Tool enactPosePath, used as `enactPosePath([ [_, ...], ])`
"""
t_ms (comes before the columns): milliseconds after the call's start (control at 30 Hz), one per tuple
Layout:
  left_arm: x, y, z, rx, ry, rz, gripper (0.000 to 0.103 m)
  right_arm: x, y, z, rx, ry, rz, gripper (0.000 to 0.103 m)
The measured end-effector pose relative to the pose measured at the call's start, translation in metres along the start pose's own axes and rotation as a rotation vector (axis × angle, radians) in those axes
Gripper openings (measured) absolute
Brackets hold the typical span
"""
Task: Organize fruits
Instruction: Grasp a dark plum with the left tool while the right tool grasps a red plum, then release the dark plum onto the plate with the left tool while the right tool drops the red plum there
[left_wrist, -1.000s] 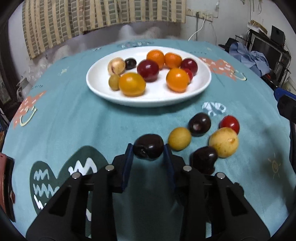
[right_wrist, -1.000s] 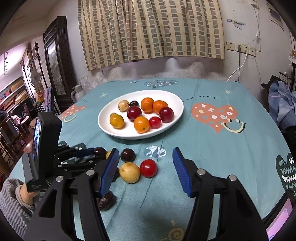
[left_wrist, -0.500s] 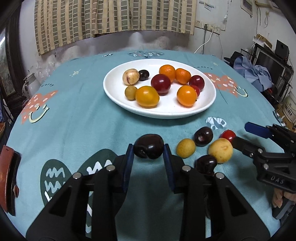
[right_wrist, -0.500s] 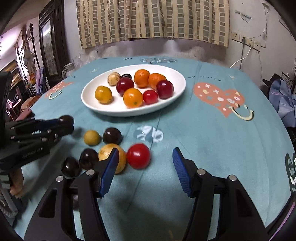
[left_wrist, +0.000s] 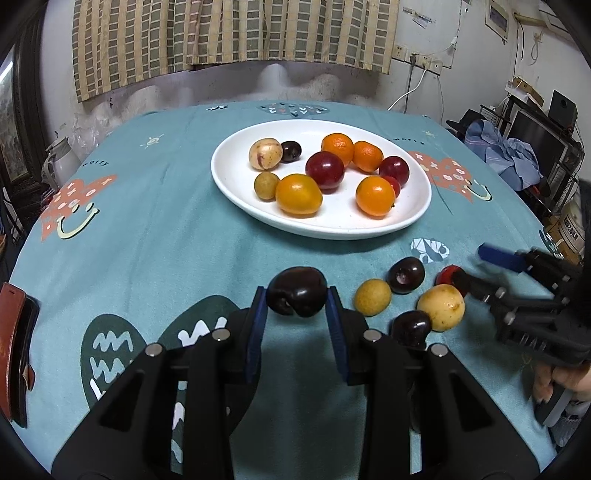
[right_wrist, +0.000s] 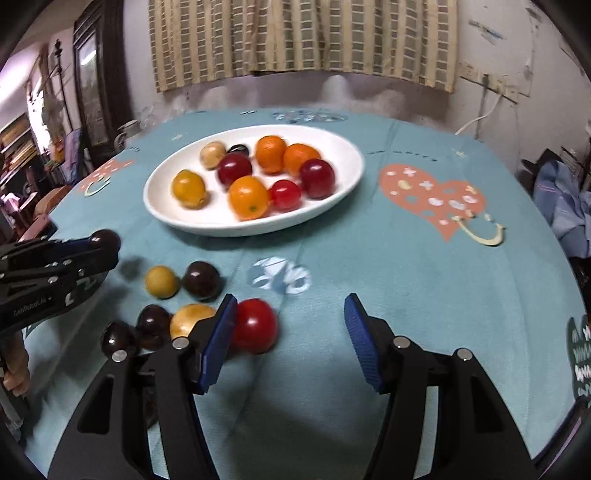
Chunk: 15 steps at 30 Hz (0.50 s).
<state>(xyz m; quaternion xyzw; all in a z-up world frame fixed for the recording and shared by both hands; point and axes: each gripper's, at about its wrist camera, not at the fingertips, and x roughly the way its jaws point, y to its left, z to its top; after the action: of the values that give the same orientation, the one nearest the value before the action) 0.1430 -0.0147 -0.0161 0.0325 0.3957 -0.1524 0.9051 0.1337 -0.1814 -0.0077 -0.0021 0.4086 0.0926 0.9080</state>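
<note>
Your table's teal cloth carries a white plate far off and loose fruit near, right.

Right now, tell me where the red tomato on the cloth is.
In the right wrist view the red tomato lies on the teal tablecloth against the left pad of the right gripper, whose jaws have just been closing, with the yellow fruit just left.
</note>
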Motion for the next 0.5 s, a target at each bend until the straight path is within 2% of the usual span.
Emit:
enactPosePath([
  [67,0.000,-0.001,0.000,0.001,0.000,-0.002,0.033,0.000,0.003,0.002,-0.009,-0.008,0.011,0.055],
  [133,0.000,-0.001,0.000,0.003,0.001,-0.001,0.033,0.005,0.001,0.002,0.009,0.018,0.041,0.049],
  [200,0.001,-0.002,-0.001,0.006,0.007,-0.003,0.033,0.009,-0.005,0.000,0.044,0.047,0.059,0.047],
  [267,0.003,-0.003,-0.002,0.010,0.013,-0.002,0.033,0.009,-0.006,-0.002,0.053,0.057,0.102,0.034],
  [300,0.003,-0.003,-0.002,0.014,0.016,-0.002,0.033,0.008,-0.002,-0.002,0.035,0.053,0.104,0.031],
  [433,0.006,-0.005,-0.003,0.022,0.026,0.002,0.033,0.003,0.003,-0.002,0.012,0.038,0.087,0.028],
  [500,0.005,-0.005,-0.003,0.020,0.022,0.000,0.033,-0.015,-0.002,0.004,0.036,-0.032,0.068,0.028],
])
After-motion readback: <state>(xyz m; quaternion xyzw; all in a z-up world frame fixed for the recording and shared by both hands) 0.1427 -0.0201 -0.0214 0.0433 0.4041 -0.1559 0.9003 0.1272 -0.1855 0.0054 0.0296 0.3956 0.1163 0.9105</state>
